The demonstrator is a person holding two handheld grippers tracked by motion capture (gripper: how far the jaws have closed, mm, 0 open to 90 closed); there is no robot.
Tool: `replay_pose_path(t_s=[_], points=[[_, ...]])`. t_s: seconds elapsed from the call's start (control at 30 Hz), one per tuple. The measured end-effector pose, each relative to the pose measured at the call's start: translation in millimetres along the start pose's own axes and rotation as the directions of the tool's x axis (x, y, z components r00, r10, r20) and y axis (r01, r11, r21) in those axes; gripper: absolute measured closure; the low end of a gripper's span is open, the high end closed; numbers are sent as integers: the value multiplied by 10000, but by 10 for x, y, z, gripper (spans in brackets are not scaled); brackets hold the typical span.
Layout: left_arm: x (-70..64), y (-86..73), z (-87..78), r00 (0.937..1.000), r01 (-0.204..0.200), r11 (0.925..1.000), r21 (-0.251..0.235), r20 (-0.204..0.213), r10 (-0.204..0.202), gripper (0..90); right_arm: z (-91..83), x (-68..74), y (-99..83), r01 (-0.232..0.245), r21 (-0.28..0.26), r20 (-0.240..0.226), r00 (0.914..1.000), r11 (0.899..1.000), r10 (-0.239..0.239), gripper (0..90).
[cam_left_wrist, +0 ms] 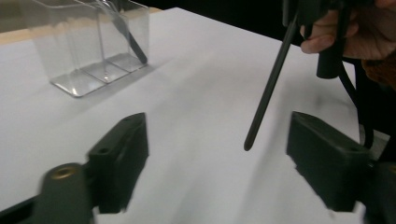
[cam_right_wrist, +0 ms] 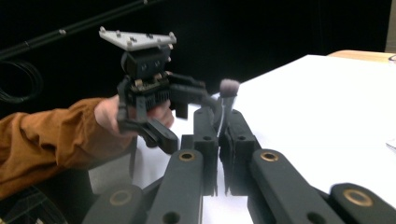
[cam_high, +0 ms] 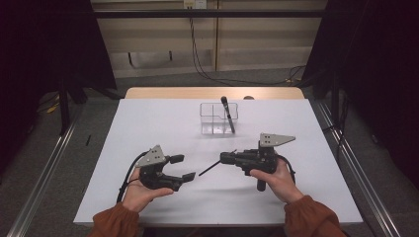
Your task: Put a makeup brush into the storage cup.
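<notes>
Thin black makeup brush with a pinkish-grey tuft (cam_right_wrist: 228, 88) is clamped in the right gripper (cam_high: 226, 158), handle slanting down-left above the white table (cam_high: 148, 123). Left gripper (cam_high: 183, 167) spread wide, holding nothing, just beside the handle tip. Clear plastic divided organiser (cam_high: 217, 118) farther back holds another black brush (cam_high: 227, 113).

1. Between the left tool (cam_high: 182, 168) and the right tool (cam_high: 223, 158), the slanting brush handle (cam_high: 210, 169) crosses the gap.
2. Beyond both tools, bare tabltop (cam_high: 148, 123) lies open up to the clear organizer (cam_high: 219, 119).
</notes>
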State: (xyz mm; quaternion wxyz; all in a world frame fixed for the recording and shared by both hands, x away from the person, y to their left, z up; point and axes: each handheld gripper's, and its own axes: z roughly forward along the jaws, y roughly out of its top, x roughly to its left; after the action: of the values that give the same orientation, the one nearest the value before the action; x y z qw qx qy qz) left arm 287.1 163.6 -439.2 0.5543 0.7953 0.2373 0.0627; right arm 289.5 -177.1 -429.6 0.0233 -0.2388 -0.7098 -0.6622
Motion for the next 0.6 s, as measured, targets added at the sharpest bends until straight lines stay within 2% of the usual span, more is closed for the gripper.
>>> replay_pose_path(t_s=[0.2,0.3,0.37,0.4,0.5,0.53,0.6], points=[[28,-15,-88,9978,352,9992,-208,-554,-363,89,-55,-21,12,-58,45,205,9998,10000,57,855],[31,-13,-126,9969,303,9988,-388,-711,-330,76,-90,-30,24,-58,121,308,9995,9999,54,855],[42,-17,-152,9963,281,9994,-215,-808,-297,58,-113,-39,34,-77,148,390,9992,9999,71,855],[41,-24,-167,9951,322,9993,-212,-927,-341,51,-124,-44,38,-89,184,448,9990,9998,80,855],[58,-36,-218,9939,514,9975,-482,-949,-558,39,-158,-59,42,-137,221,575,9983,9997,124,855],[66,-35,-237,9942,399,9980,-480,-974,-444,32,-171,-64,46,-173,273,615,9980,9995,156,855],[71,-40,-267,9888,-121,9974,-708,-1489,14,30,-186,-69,55,-238,373,703,9973,9990,211,855]])
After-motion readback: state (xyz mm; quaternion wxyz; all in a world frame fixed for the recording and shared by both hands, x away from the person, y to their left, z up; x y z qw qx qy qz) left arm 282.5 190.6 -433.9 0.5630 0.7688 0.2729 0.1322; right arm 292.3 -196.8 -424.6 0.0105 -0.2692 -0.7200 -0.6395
